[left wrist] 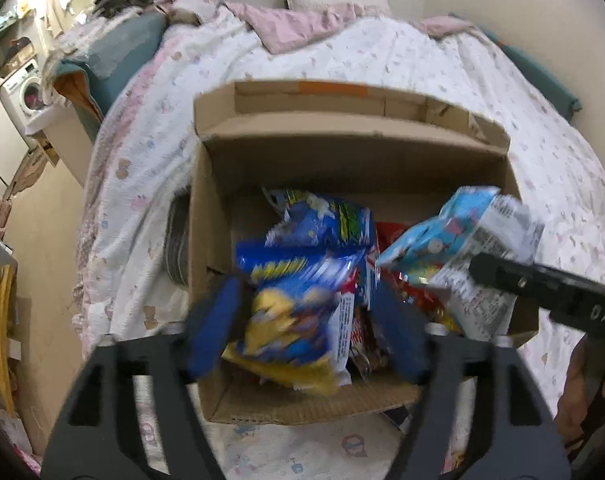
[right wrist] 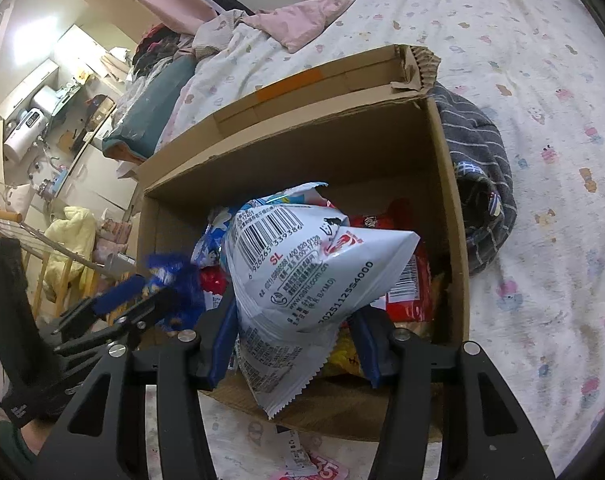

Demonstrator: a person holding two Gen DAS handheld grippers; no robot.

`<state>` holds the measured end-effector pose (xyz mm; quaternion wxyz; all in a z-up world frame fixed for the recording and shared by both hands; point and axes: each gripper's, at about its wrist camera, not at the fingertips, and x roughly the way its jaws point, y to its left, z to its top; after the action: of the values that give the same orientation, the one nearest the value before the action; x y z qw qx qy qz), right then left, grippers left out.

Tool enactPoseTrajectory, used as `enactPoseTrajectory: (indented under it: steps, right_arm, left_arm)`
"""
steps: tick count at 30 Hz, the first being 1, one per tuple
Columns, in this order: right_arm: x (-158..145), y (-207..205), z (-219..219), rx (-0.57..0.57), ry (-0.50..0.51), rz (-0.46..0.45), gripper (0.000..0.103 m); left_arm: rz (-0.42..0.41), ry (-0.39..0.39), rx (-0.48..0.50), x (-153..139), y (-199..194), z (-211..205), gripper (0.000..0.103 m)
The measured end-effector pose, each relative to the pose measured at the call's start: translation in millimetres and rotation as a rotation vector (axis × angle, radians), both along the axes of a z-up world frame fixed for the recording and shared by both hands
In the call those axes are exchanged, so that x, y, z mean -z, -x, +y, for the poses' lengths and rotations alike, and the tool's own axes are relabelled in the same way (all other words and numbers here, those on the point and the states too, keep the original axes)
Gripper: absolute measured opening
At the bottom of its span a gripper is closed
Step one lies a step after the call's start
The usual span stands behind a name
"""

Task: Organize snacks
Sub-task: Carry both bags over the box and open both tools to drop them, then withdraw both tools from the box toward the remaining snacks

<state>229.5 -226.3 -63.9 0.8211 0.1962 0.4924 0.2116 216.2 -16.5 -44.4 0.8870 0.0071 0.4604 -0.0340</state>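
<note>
From my left wrist camera, my left gripper point(left wrist: 302, 320) is spread above the open brown cardboard box point(left wrist: 382, 168), a blue-and-yellow snack bag point(left wrist: 290, 320) blurred and loose between its blue pads. From my right wrist camera, my right gripper point(right wrist: 294, 340) pinches a white barcoded snack bag point(right wrist: 314, 276) over the box point(right wrist: 302, 148) on the bed.

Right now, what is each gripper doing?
Left gripper: open, blue-and-yellow snack bag loose between its jaws.
Right gripper: shut on the white snack bag.
</note>
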Motion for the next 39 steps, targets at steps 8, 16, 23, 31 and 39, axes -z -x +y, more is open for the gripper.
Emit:
enactPoseTrajectory:
  steps: [8, 16, 23, 31, 39]
  right_arm:
    - [-4, 0, 1, -0.004, 0.017, -0.017, 0.057]
    - [-15, 4, -3, 0.032, 0.046, -0.091, 0.097]
    - [-25, 6, -13, 0.073, 0.046, -0.137, 0.098]
    - [-27, 6, -17, 0.080, 0.030, -0.140, 0.098]
    - [-31, 20, -15, 0.067, 0.050, -0.144, 0.098]
  left_arm:
    - [-0.024, -0.020, -0.001, -6, 1, 0, 0.079]
    - [-0.019, -0.018, -0.013, -4, 1, 3, 0.079]
    - [-0.013, -0.029, -0.009, -4, 1, 3, 0.079]
    - [-0.010, -0.025, -0.010, -6, 4, 3, 0.079]
    - [-0.012, -0.010, -0.019, -11, 22, 9, 0.079]
